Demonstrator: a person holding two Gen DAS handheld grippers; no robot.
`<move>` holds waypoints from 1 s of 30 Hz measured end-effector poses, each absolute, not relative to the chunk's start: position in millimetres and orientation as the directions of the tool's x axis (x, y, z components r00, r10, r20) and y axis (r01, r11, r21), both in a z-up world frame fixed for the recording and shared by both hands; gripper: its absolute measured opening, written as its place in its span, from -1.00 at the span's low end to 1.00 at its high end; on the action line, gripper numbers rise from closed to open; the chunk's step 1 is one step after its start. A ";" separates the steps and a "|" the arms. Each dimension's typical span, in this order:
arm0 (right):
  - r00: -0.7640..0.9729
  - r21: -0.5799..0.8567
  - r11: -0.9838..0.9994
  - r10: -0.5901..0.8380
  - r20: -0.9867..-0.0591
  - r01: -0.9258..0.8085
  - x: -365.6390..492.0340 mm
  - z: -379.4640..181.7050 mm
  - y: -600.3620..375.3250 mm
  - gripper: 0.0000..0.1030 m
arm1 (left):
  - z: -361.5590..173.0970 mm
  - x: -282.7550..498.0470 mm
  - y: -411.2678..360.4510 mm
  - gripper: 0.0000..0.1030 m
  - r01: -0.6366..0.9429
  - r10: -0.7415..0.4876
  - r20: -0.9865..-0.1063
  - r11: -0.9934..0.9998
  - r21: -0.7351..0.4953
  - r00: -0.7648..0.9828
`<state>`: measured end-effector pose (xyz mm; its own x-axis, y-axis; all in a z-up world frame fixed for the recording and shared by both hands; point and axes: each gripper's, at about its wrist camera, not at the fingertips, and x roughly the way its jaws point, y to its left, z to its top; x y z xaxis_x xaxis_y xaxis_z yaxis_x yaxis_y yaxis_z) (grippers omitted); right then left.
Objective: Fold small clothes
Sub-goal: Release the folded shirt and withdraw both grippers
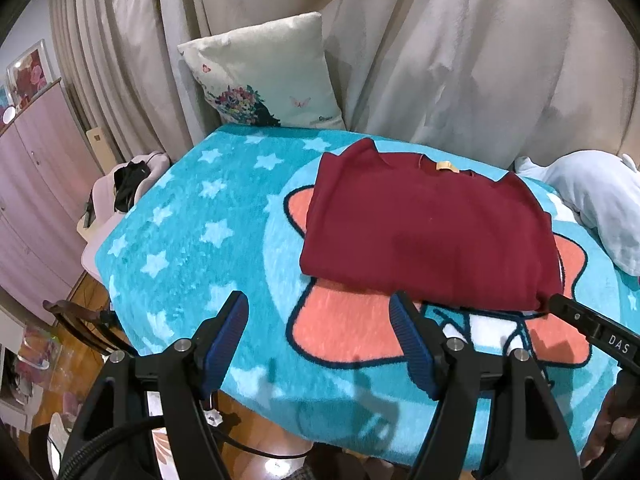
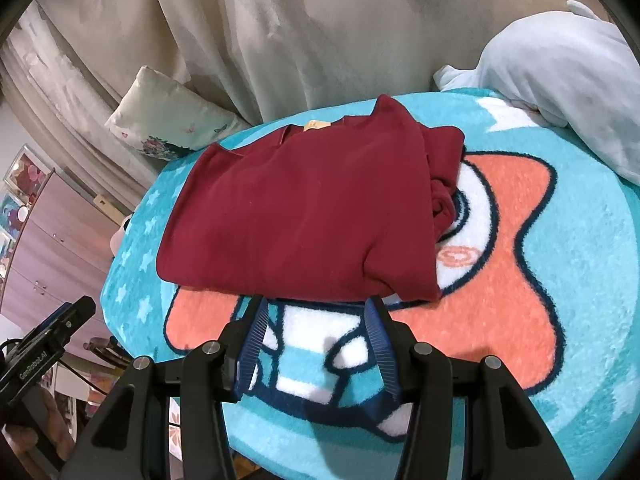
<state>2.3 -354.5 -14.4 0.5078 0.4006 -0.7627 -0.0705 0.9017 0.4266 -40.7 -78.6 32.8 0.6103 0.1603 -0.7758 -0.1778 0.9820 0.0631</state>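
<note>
A dark red garment (image 1: 424, 228) lies folded on a turquoise star-print blanket (image 1: 192, 240), its neck label on the far side. It also shows in the right wrist view (image 2: 304, 216), with bunched cloth at its right edge. My left gripper (image 1: 320, 308) is open and empty, held just before the garment's near left edge. My right gripper (image 2: 316, 308) is open and empty, its fingertips at the garment's near edge. The right gripper's body shows at the right of the left wrist view (image 1: 592, 328). The left gripper's body shows at the left of the right wrist view (image 2: 44, 344).
A white floral cushion (image 1: 268, 76) leans against beige curtains (image 1: 440, 40) at the back. A pale blue plush (image 1: 592, 208) lies at the blanket's far right. Pink cabinets (image 1: 36, 184) and wooden floor are at the left, beyond the blanket's edge.
</note>
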 end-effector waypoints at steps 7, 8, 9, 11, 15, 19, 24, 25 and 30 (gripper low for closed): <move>0.466 0.417 0.907 0.394 -0.792 -0.059 4.3 -26.4 -352.1 0.06 | 24.2 -42.1 -64.0 0.40 -0.216 0.139 -0.804 0.976 0.014 0.579; 0.455 0.413 0.909 0.393 -0.799 -0.060 6.0 -28.0 -350.3 0.06 | 25.3 -44.6 -58.9 0.40 -0.233 0.136 -0.801 0.972 -0.004 0.582; 0.441 0.411 0.909 0.396 -0.806 -0.066 9.1 -29.4 -346.0 0.06 | 26.2 -48.4 -53.0 0.40 -0.253 0.141 -0.797 0.967 -0.015 0.587; 0.425 0.409 0.908 0.406 -0.809 -0.088 13.9 -29.4 -336.2 0.06 | 25.8 -55.8 -41.1 0.40 -0.291 0.157 -0.795 0.956 -0.025 0.586; 0.389 0.390 0.894 0.448 -0.805 -0.223 19.1 -19.4 -291.0 0.06 | 20.8 -72.1 -11.6 0.40 -0.381 0.181 -0.806 0.922 -0.060 0.564; 0.362 0.361 0.861 0.485 -0.796 -0.360 12.8 -11.4 -245.9 0.06 | 21.0 -91.4 14.8 0.40 -0.463 0.209 -0.807 0.882 -0.088 0.553; 0.297 0.364 0.834 0.502 -0.812 -0.414 5.9 -22.2 -216.7 0.07 | 21.2 -110.7 34.8 0.40 -0.518 0.242 -0.803 0.850 -0.095 0.545; 0.289 0.367 0.833 0.503 -0.815 -0.414 5.4 -24.3 -215.4 0.07 | 20.4 -113.2 37.6 0.40 -0.526 0.244 -0.805 0.845 -0.097 0.541; 0.272 0.371 0.840 0.492 -0.827 -0.395 7.7 -30.4 -202.9 0.07 | 15.2 -126.6 51.7 0.40 -0.559 0.241 -0.815 0.821 -0.119 0.528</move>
<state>7.7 -202.9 -30.4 0.2717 0.4925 -0.8268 -0.3951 0.8405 0.3708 -126.6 51.7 15.2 0.5276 0.2409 -0.8146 -0.5586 0.8208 -0.1191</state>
